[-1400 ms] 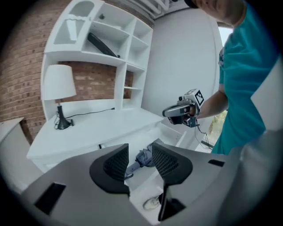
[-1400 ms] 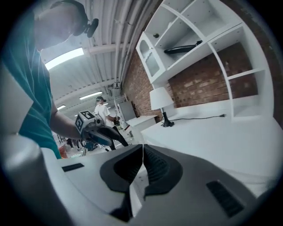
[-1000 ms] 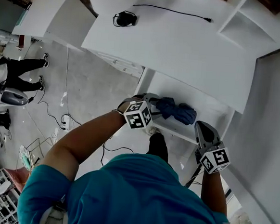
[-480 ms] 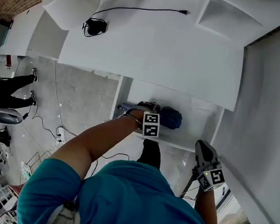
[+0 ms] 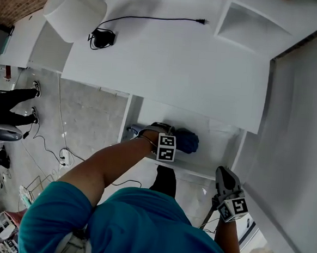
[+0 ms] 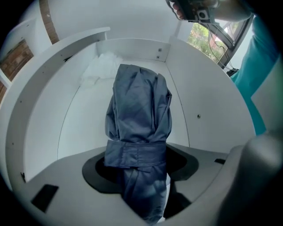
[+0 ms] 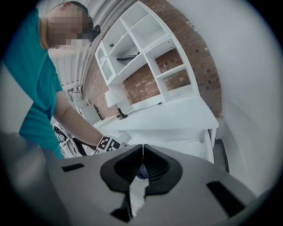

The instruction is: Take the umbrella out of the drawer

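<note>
Moved: left gripper (image 5: 163,132) is lower than a second ago, now down inside the drawer (image 5: 218,140); right gripper (image 5: 225,176) has backed toward the person.
Left jaws: spread wide after opening, just eased in a touch; they straddle the umbrella (image 6: 139,119) at its strap, pads not pressing it.
Right jaws: closed together, nothing between them.
Right gripper place: outside the drawer front, near its right corner.
Umbrella: blue, folded and strapped, lying on the drawer floor, left of middle in the head view.
Drawer: white, pulled out from under the desk top (image 5: 179,65).
Drawer extra: crumpled white item (image 6: 102,67) in the far corner, beyond the umbrella.
Desk top: lamp shade (image 5: 75,5), black cable (image 5: 150,20).
</note>
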Tool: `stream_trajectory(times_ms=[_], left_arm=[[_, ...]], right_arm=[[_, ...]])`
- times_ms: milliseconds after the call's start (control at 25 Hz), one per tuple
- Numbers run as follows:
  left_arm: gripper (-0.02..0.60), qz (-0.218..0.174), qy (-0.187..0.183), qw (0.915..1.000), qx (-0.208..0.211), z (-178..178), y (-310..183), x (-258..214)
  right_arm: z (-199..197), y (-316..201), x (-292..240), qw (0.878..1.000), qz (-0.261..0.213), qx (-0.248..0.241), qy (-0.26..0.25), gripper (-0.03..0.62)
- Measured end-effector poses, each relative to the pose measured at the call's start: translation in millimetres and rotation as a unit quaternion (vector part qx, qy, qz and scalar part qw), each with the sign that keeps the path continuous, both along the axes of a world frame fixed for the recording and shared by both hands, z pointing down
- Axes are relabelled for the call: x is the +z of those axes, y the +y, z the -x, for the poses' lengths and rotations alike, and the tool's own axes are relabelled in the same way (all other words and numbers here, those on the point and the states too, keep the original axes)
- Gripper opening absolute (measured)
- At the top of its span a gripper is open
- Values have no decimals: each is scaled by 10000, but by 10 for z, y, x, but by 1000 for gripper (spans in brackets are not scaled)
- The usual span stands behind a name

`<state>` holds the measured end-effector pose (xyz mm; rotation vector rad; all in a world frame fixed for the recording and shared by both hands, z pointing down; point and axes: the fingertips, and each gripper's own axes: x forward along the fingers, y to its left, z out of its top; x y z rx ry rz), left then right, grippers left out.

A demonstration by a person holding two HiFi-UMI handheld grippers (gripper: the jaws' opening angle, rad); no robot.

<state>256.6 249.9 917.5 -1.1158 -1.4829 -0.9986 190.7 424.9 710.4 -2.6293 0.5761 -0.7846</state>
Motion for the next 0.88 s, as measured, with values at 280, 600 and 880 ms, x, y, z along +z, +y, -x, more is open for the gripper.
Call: stream_trajectory(times_ms=[280, 600, 880], left_arm=[[261, 408, 193, 9990, -36, 26, 26, -245], [261, 1533, 320, 9802, -1210, -290, 118, -1221], [261, 2103, 698, 9521, -2107, -623, -285, -2082]], right_arm=[[-195, -69, -271, 9997, 17, -175, 162, 23], [-764, -47, -664, 9969, 122, -467, 614, 25], [-1406, -543, -1151, 9879, 87, -1071, 1119, 25]])
